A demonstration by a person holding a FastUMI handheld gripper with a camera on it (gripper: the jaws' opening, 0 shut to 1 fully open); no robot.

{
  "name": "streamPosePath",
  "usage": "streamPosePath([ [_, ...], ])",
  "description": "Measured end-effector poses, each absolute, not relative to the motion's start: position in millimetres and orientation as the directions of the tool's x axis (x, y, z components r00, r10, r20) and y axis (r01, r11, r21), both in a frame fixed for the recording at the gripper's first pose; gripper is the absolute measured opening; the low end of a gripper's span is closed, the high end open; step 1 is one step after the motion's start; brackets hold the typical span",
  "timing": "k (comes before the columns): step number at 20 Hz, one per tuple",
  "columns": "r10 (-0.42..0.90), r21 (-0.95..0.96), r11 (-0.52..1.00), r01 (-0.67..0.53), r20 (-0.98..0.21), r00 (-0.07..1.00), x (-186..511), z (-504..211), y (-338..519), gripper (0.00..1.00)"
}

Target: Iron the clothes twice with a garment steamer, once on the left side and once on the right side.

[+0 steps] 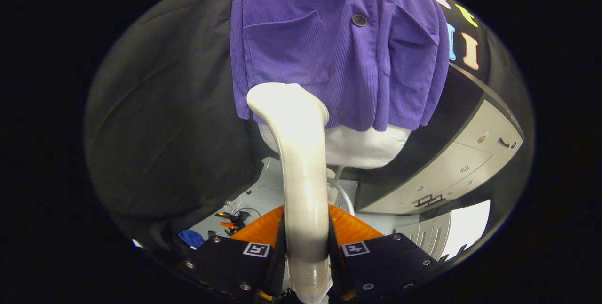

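1. In the gripper view, your hand-held gripper (305, 243) is pinching the garment steamer (301, 163): both fingers (263, 228) press against the sides of its pale handle, which runs up between them
2. The steamer's handle rises straight ahead from the fingers and bends at the top into a broad head, and that head sits at the lower hem of the purple shirt (329, 45), on the shirt's left-hand portion as you look at it
3. You cannot tell from this angle whether the head is actually touching the fabric or is just in front of it
4. The purple shirt hangs beyond the fingers, ribbed in texture, with a dark button (360, 20) near its middle and a patch pocket (277, 45) to either side of the button line
5. Below the shirt's hem a white form (371, 146) shows, the shirt draped over it; the steamer's handle crosses in front of its left part
6. A thin white hose (345, 196) curves down just to the right of the handle, beneath the white form
7. Off to the right, beyond the shirt, stands a light grey cabinet (465, 163) with drawer fronts and small handles
8. Low on the left, near the fingers, small dark items and a blue object (191, 238) lie on a pale surface (263, 191); they are too small to identify
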State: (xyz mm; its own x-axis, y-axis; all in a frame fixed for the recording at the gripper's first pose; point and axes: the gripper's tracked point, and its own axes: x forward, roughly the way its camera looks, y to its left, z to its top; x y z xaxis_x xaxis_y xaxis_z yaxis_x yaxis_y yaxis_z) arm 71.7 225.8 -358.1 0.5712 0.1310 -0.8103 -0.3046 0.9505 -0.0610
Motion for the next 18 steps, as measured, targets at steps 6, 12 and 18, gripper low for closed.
streamPosePath([
  [6,0.231,0.052,0.952,-0.302,-0.771,0.594,41,-276,155,0.40],
  [12,0.263,0.085,0.961,-0.262,-0.570,0.778,38,-140,64,0.40],
  [18,0.218,0.026,0.974,-0.225,-0.380,0.899,32,-58,-20,0.40],
])
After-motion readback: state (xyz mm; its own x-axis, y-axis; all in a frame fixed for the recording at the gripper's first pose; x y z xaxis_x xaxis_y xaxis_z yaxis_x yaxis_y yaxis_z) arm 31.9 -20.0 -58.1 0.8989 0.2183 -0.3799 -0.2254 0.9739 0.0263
